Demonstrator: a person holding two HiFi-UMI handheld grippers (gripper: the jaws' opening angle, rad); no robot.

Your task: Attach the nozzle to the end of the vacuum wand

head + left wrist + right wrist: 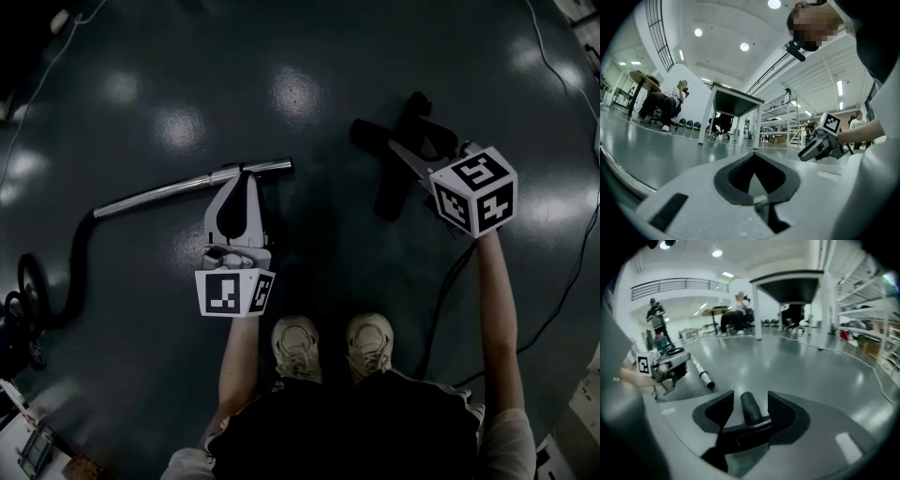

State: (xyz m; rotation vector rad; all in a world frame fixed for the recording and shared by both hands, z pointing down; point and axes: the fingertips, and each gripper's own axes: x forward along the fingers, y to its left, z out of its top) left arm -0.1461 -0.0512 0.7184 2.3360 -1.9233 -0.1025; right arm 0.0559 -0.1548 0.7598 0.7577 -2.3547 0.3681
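A long chrome vacuum wand point(169, 192) lies on the dark glossy floor point(141, 375), its left end joined to a black ribbed hose point(80, 253) that curls away to the left and its open right end free. The left gripper point(246, 176) points level with its jaws pressed fully together and nothing between them. In the head view its tips sit over the wand near the open end, though contact cannot be judged. Well to the right lies the black T-shaped plastic nozzle point(392, 192), apart from the wand. The right gripper point(751, 398) tilts down over it with its jaws spread wide. In the right gripper view the nozzle's round neck stands between the dark pads with a gap on either side, its crossbar lying across below them. The only print in view is the black-and-white square markers on the left cube point(232, 292) and the right cube point(473, 192), patterns rather than words. A pair of pale shoes point(295, 347) stands between the two arms, and thin cables point(562, 281) trail over the floor at the right.
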